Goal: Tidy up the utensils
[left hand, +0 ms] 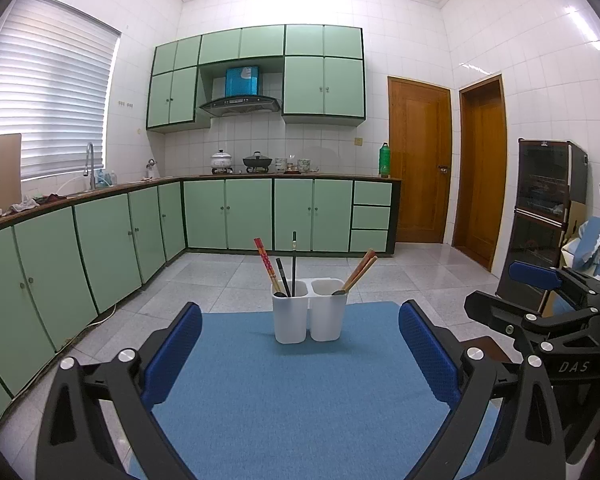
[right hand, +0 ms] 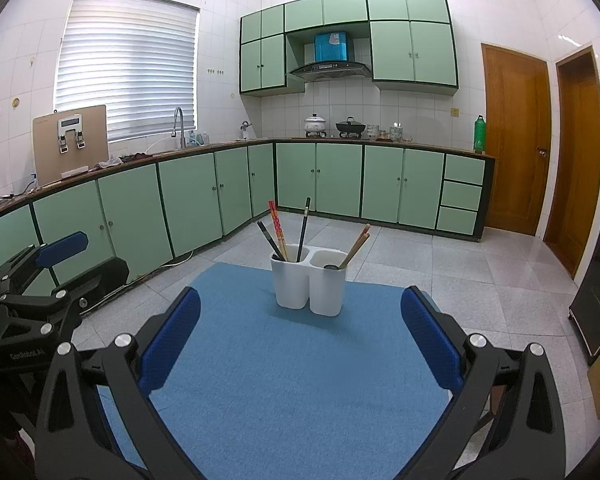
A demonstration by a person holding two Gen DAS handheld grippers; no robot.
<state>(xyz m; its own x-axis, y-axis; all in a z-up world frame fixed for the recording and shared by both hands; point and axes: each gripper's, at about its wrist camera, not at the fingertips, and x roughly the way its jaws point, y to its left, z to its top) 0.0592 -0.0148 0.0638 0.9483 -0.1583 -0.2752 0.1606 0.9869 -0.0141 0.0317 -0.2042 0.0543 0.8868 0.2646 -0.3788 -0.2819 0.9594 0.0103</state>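
Note:
A white two-compartment utensil holder (left hand: 309,316) (right hand: 309,287) stands on a blue mat (left hand: 284,392) (right hand: 292,360). Its left compartment holds red chopsticks (left hand: 265,262) (right hand: 278,228) and black chopsticks (left hand: 294,264) (right hand: 303,228). Its right compartment holds wooden chopsticks (left hand: 360,272) (right hand: 356,248) and a dark spoon (left hand: 339,291) (right hand: 331,267). My left gripper (left hand: 300,320) is open and empty, short of the holder. My right gripper (right hand: 300,306) is open and empty, also short of the holder. Each gripper shows at the edge of the other's view.
Green kitchen cabinets (left hand: 228,216) (right hand: 340,176) line the far and left walls, with pots on the counter. Two wooden doors (left hand: 418,160) (right hand: 516,140) are at the right. A dark cabinet (left hand: 544,208) stands at the right. Grey tiled floor (left hand: 420,276) surrounds the mat.

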